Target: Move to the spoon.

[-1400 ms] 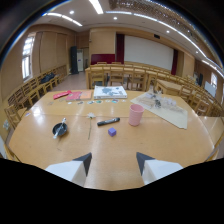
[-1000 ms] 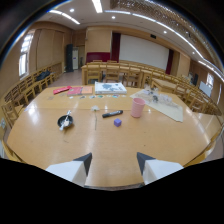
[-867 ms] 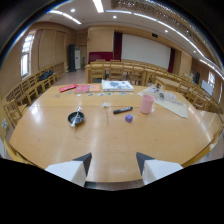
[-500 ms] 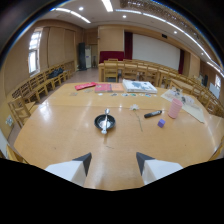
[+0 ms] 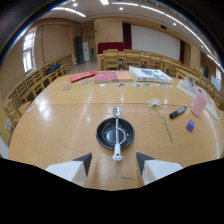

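From the gripper view, the gripper (image 5: 114,167) hangs low over a wide wooden table (image 5: 60,125), its two pale fingers (image 5: 75,167) spread apart with nothing between them. Just ahead, at twelve o'clock from the gap, a spoon (image 5: 116,131) lies across a small dark bowl (image 5: 115,134): its white handle end sticks out over the bowl's near rim toward the fingers, and its shiny head rests on the table just past the far rim. The fingers touch neither spoon nor bowl.

At about one o'clock from the bowl a flower with a thin stem (image 5: 160,116) lies flat on the table. Further toward two o'clock sit a dark marker-like object (image 5: 177,112), a small purple block (image 5: 190,125) and a pink cup (image 5: 199,104), each apart from the others. At the table's far edge, around twelve o'clock, lie a red book (image 5: 106,77), a red folder (image 5: 82,76) to its left and a pale stack of papers or books (image 5: 149,74) to its right. Wooden chairs (image 5: 42,77) line the room beyond.
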The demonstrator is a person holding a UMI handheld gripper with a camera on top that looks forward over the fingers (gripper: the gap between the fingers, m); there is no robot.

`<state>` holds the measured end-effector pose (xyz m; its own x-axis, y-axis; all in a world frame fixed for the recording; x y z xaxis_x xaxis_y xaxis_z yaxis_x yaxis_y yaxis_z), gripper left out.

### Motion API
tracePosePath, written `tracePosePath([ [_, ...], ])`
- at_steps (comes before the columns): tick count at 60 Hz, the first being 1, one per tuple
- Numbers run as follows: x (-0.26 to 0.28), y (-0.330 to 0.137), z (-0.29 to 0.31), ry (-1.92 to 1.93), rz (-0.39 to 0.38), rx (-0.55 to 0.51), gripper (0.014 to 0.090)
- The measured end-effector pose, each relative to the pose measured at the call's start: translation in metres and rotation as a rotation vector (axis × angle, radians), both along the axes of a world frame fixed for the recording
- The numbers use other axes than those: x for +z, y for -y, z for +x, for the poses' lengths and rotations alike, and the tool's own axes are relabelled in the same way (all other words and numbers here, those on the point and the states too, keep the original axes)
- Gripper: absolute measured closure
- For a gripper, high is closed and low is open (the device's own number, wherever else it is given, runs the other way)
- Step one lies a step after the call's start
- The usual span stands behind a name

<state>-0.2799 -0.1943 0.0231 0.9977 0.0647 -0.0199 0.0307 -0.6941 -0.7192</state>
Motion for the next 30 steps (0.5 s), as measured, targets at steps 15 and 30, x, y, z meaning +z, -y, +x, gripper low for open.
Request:
tracePosePath([
  [15, -0.010, -0.005, -0.002, 0.007, -0.026, 0.004, 0.0204],
  [30, -0.009, -0.009, 0.000, 0.004, -0.021, -0.002, 0.0205],
])
